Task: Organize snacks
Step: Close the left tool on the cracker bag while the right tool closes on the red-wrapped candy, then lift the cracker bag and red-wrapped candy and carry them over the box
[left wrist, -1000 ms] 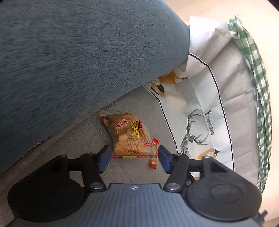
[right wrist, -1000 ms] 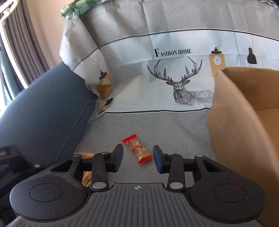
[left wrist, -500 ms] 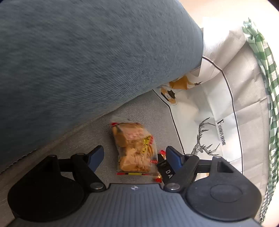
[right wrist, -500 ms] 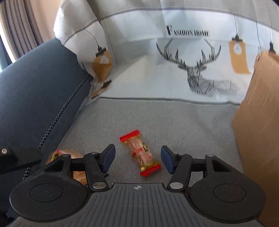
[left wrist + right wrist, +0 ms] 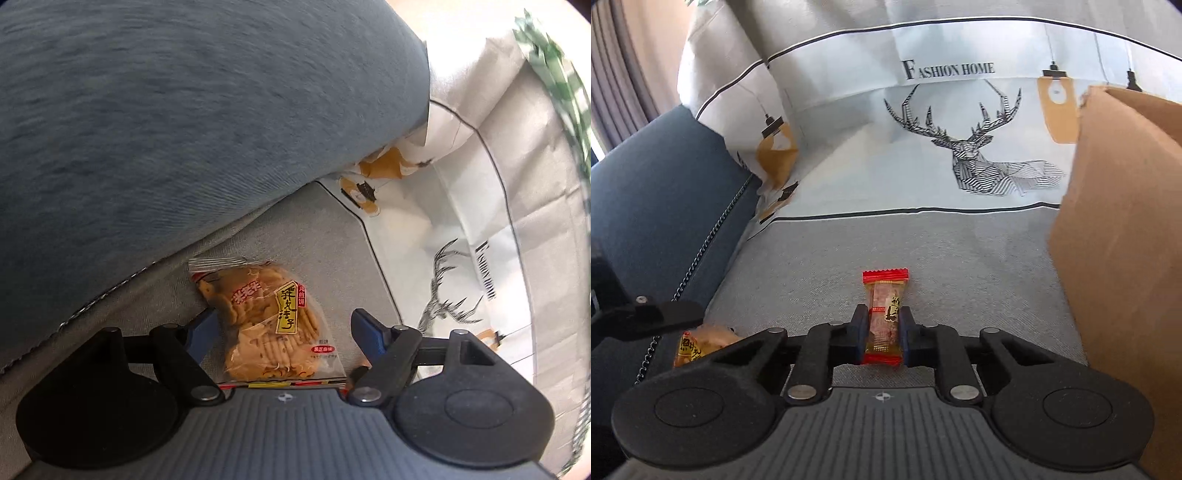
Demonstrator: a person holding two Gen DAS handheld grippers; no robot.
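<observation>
Step in hand: pick-up of two snacks from the sofa seat (image 5: 960, 251), one per hand.
Right hand-held gripper (image 5: 882, 334): jaws closing; in the right wrist view the pads sit against both sides of the small candy (image 5: 885, 314), clamping its lower half.
Left hand-held gripper (image 5: 280, 328): jaws spread wide and open, straddling the cracker bag (image 5: 271, 321); neither pad presses on it.
Small candy: short clear wrapper with red crimped ends, pinkish filling, a gold label; lies lengthwise between the pads, its far end on the grey seat cover.
Cracker bag: flat transparent pouch of golden crackers, yellow label with dark characters, red-striped seam nearest the camera; lies on the seat just beside the blue sofa back (image 5: 184, 129).
Cardboard box (image 5: 1119, 240): stands on the seat to the right of the candy, top open; judged the likely destination.
Next move, judged: lift the candy clear and carry it toward the box; the left jaws must close squarely across the bag without crushing the crackers.
</observation>
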